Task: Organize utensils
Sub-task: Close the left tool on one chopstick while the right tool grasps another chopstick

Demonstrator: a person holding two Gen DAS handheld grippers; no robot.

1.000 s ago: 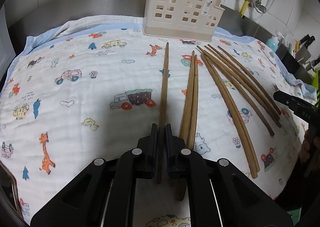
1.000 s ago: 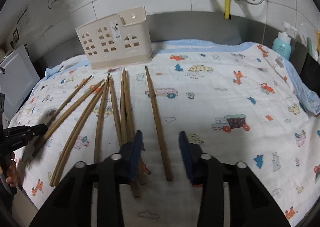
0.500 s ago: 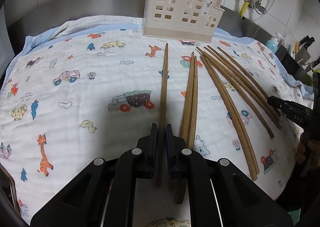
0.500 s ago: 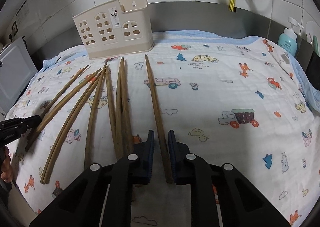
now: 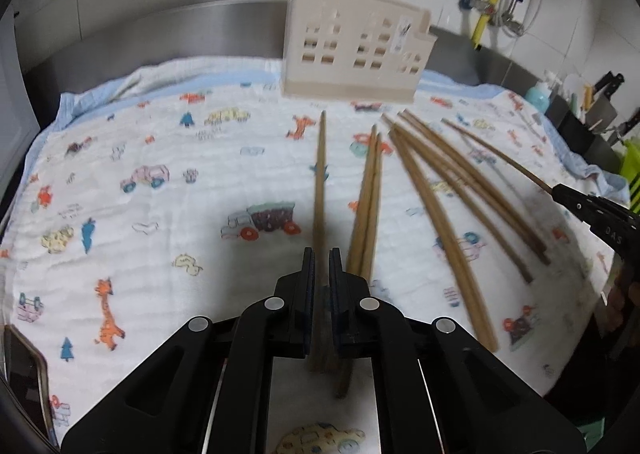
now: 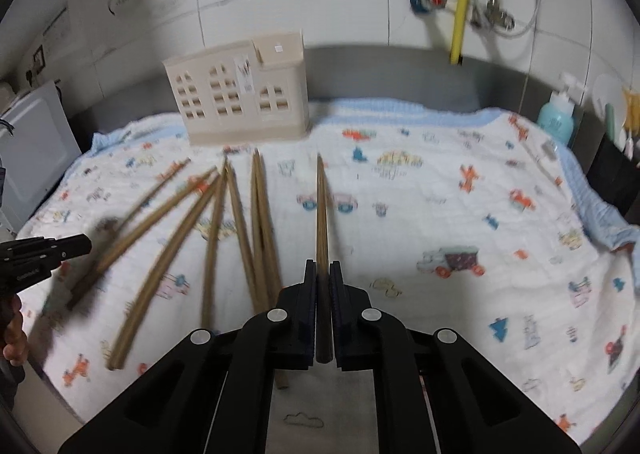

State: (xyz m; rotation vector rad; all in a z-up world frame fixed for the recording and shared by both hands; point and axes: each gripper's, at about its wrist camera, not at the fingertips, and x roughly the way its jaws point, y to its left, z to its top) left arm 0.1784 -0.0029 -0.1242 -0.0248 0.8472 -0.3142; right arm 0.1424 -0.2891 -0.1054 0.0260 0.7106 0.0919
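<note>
Left side: the left gripper (image 5: 320, 274) has its fingers clenched on a single wooden chopstick (image 5: 319, 190), whose tip points toward the cream utensil holder (image 5: 352, 50). The holder stands at the back edge of the cartoon-print cloth (image 5: 160, 238) covering the bench; its interior is not visible.

Centre: the loose chopsticks (image 5: 436, 214) lie fanned on the cloth. They are motion-blurred, so no reliable count.

Right side: the right gripper (image 6: 323, 282) is likewise clamped on a second chopstick (image 6: 321, 206). Its butt end sits between the fingers and its tip reaches toward the holder. A blue soap bottle (image 6: 554, 120) stands at the far right.
</note>
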